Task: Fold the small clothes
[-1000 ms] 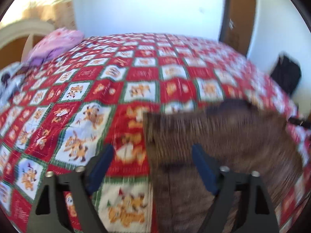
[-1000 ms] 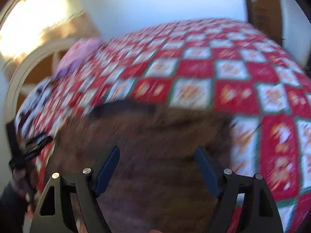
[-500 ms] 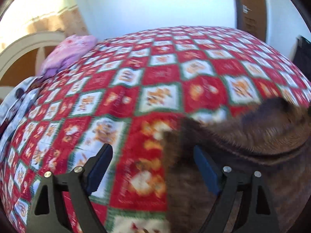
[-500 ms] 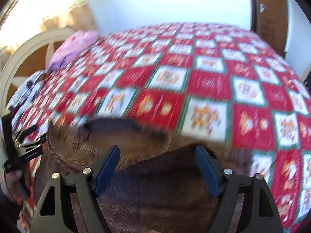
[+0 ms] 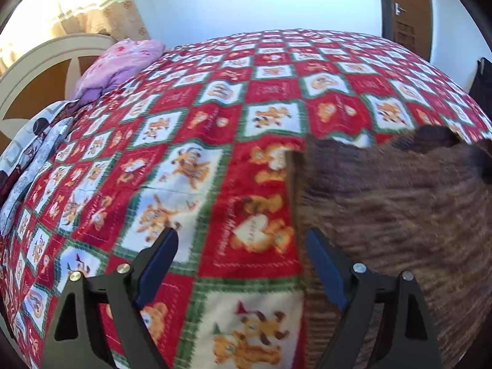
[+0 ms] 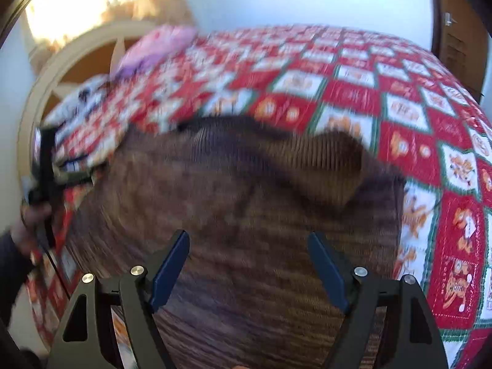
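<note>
A brown ribbed garment (image 5: 399, 215) lies on the red, white and green quilt (image 5: 184, 117). My left gripper (image 5: 241, 240) hangs open over bare quilt, and its right finger (image 5: 323, 264) is above the garment's left edge. My right gripper (image 6: 247, 240) is open above the middle of the same garment (image 6: 233, 190), with nothing between its pads. A flap of the garment (image 6: 332, 163) humps up at its far right corner. The near part of the garment is hidden under the gripper frames.
A pink pillow (image 5: 120, 61) and a white headboard (image 5: 40, 64) stand at the far left, with a grey patterned cloth (image 5: 27, 160) below them. A brown door (image 5: 406, 9) and a dark bag (image 5: 482, 83) are far right. A hand (image 6: 29, 221) shows at the left edge.
In the left wrist view the garment's left edge has slid from between the fingers to under the right finger. In the right wrist view the garment's far edge has rumpled into a raised flap.
</note>
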Available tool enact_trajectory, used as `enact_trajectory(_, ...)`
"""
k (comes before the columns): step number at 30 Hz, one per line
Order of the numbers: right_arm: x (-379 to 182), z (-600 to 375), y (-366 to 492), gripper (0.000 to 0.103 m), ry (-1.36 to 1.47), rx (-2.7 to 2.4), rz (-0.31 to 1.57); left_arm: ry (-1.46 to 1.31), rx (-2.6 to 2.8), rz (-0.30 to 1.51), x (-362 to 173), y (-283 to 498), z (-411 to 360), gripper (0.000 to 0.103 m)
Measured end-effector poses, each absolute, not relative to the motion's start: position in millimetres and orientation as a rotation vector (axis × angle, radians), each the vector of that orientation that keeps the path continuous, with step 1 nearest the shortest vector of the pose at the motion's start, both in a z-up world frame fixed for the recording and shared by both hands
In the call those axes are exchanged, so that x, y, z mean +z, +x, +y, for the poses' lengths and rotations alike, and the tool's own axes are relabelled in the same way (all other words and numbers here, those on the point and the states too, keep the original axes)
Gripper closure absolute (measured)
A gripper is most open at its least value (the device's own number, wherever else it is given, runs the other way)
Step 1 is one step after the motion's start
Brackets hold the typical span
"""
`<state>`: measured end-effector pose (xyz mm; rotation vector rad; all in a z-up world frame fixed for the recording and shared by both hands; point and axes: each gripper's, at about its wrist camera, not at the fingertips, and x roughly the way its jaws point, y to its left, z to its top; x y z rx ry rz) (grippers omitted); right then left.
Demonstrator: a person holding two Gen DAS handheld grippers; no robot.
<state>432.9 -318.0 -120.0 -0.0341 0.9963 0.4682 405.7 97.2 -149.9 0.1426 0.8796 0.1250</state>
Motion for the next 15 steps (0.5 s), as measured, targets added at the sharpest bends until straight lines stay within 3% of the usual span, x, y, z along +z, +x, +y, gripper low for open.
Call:
enact_trajectory(9, -118, -389, 498, 0.023, 0.134, 0.114, 0.95, 0.122, 0.175, 0.883, -154, 400, 96, 0.015)
enact_trajectory(15, -135, -374, 489, 0.023, -0.041, 0.007, 1.016, 0.159, 0.194, 0.889, -159, 391, 100, 0.015)
